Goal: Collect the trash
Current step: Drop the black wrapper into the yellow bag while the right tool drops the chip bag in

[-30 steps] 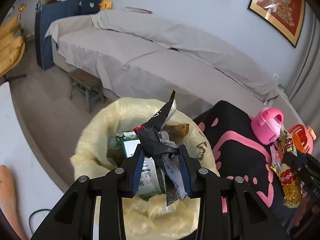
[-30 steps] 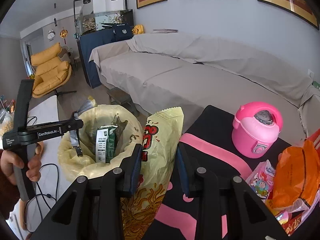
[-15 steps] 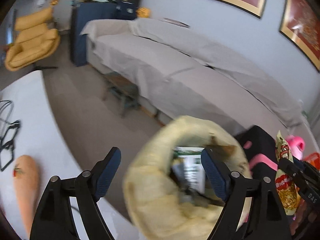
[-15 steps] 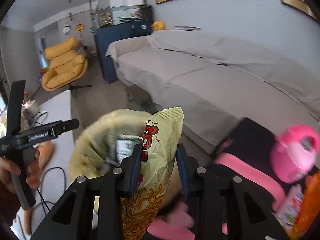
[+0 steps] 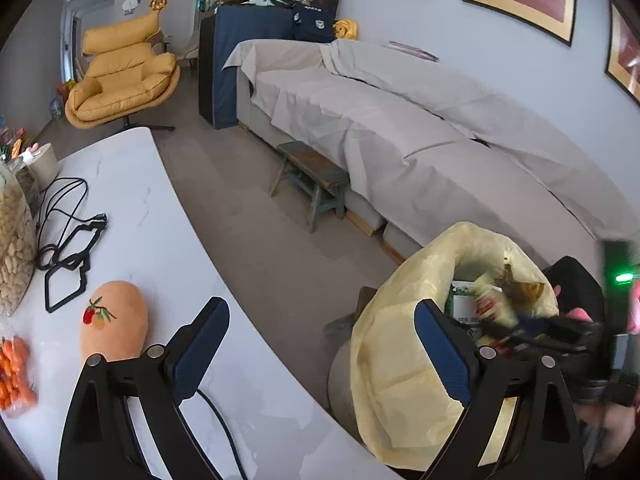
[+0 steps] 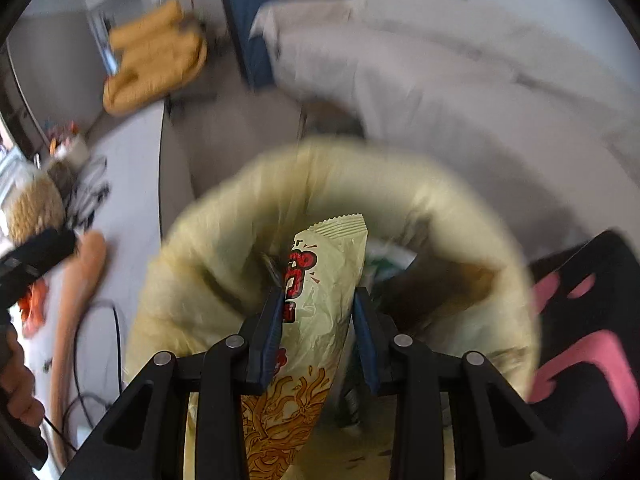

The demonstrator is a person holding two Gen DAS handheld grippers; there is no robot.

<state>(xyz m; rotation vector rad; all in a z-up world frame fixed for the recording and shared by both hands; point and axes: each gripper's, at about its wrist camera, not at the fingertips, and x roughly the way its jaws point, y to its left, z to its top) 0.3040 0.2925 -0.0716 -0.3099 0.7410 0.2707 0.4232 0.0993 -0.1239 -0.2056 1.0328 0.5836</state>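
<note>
A bin lined with a pale yellow bag (image 5: 404, 364) stands beside the white table; it also fills the right wrist view (image 6: 208, 280), blurred. Inside lie a green-and-white carton (image 5: 462, 312) and other scraps. My right gripper (image 6: 318, 312) is shut on a yellow snack packet (image 6: 324, 280) with red print and holds it over the bag's mouth. My left gripper (image 5: 320, 336) is open and empty, left of the bin over the table edge. The right gripper shows at the right of the left wrist view (image 5: 552, 328), over the bin.
The white table (image 5: 132, 216) holds a peach-coloured pouch (image 5: 114, 326), black cables (image 5: 64, 236), a jar of nuts (image 5: 12, 248) and small oranges (image 5: 14, 376). A black-and-pink cloth (image 6: 588, 320) lies right of the bin. A covered grey sofa (image 5: 400, 120), a stool (image 5: 312, 180) and a yellow armchair (image 5: 124, 76) stand behind.
My left gripper opened, dropped the black wrapper into the bin and swung left over the table. My right gripper carried the snack packet left to above the bin.
</note>
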